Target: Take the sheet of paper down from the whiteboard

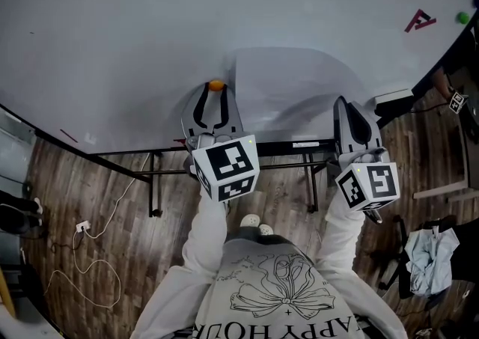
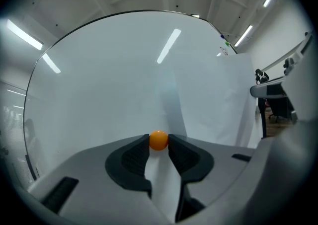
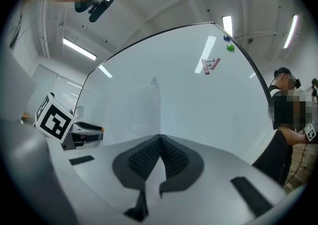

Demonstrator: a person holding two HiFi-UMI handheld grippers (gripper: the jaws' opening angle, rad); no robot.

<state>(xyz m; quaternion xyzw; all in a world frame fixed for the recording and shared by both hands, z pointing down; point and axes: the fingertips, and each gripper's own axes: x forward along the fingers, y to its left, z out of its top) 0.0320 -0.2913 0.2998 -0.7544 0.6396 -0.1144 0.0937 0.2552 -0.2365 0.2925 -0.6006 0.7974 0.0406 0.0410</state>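
Observation:
The white sheet of paper (image 1: pixel 288 90) hangs against the whiteboard (image 1: pixel 135 38), its lower part curling away and throwing a shadow. My left gripper (image 1: pixel 216 90) is at the sheet's top left corner, shut on a small orange ball magnet (image 1: pixel 216 84). The magnet (image 2: pixel 158 140) sits pinched between the jaw tips in the left gripper view, with the paper (image 2: pixel 218 100) to the right. My right gripper (image 1: pixel 340 102) is shut on the paper's right edge. In the right gripper view the paper (image 3: pixel 124 110) runs up and left from the closed jaws.
A red letter-shaped magnet (image 1: pixel 420 21) and a green magnet (image 1: pixel 464 18) stick to the board's upper right. The board's stand (image 1: pixel 153 180) and a cable (image 1: pixel 90 255) are on the wooden floor below. A person (image 3: pixel 285 114) stands at the right.

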